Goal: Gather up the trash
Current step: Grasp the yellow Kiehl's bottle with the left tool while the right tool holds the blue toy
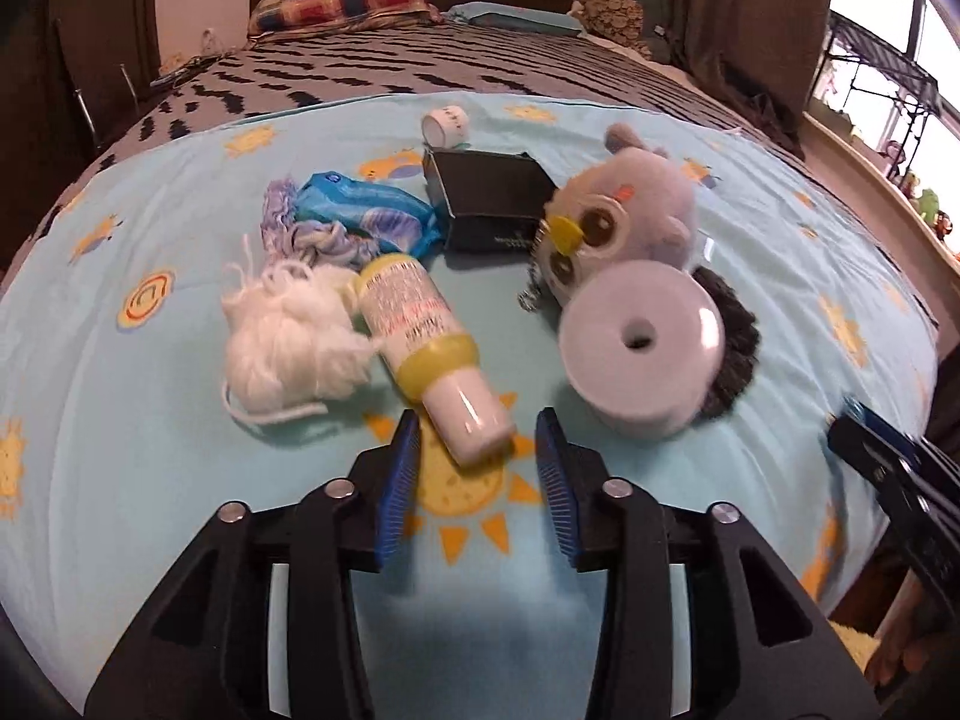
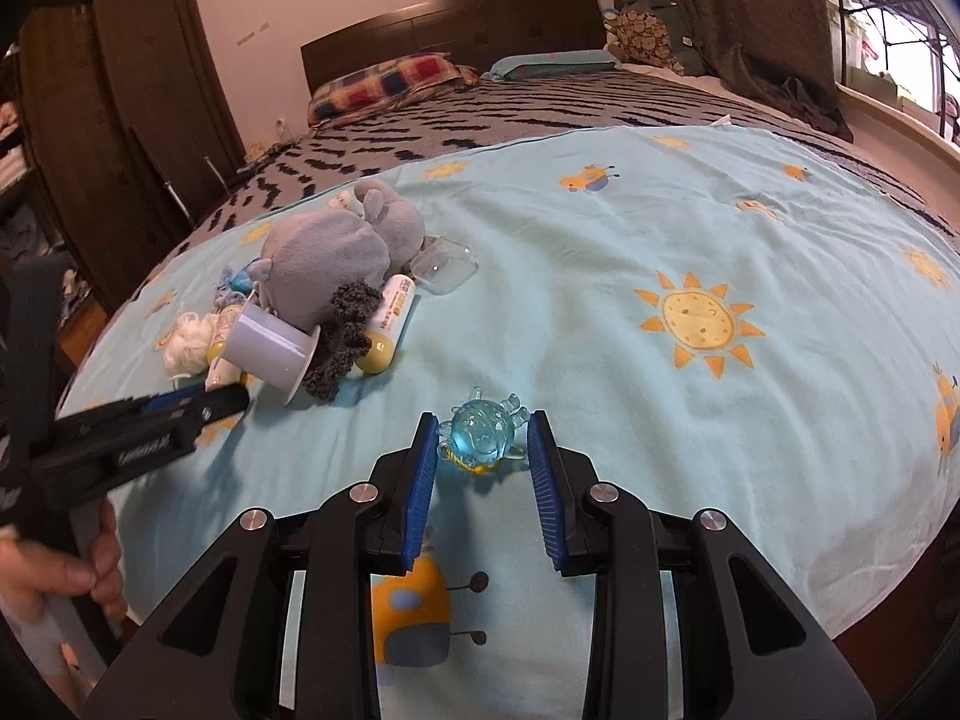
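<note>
Mostly illegible: red print on yellow-banded bottle [image 1: 420,330].

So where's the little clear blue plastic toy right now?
In the right wrist view, the clear blue plastic toy lies on the sun-print sheet between the right gripper's blue pads.

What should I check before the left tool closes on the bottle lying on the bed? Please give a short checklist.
1. Left tool open: ok.
2. Bottle cap end between its fingers: ok.
3. Pads pressing the cap: not ok, a gap shows on one side.
4. Paper roll apart from the fingers: ok.
5. Right tool gripping the blue toy: ok, it seems.
6. Place for the trash: cannot tell, none in view.
</note>
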Demonstrator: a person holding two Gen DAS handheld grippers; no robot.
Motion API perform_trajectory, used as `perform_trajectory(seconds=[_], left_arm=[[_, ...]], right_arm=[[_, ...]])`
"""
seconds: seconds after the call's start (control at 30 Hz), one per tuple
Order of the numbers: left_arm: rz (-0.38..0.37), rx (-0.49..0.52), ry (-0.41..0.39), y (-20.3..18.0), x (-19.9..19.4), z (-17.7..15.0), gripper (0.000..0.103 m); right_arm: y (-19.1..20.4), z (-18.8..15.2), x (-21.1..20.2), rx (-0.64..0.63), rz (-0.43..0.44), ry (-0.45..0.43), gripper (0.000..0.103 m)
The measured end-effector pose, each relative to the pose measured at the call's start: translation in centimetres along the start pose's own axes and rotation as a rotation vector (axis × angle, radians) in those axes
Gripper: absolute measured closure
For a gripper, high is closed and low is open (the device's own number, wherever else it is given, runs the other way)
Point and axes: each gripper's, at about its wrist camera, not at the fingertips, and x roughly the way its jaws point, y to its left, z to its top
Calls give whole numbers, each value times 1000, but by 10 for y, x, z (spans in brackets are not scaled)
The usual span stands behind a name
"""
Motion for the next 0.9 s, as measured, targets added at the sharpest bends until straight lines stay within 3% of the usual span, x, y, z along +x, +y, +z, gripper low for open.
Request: perform_trajectory(seconds=[0.03,0.1,0.17,0.33,0.9], left_arm=[[19,1,-1,0,2,5,53],[55,9,-9,-1,7,11,53],[69,13,-1,0,12,14,68],[77,32,-9,3,4,6,82],[-36,63,-58,17,-91,-99,82]], right_arm=[[-1,-1,0,1,2,0,71],[-1,-2,2,-2,2,0,71],[0,-3,2,-13,-7,-5,71],[6,-8,-3,-23,-10,-13,71],[48,-68,-63,-50,24,-13,72]])
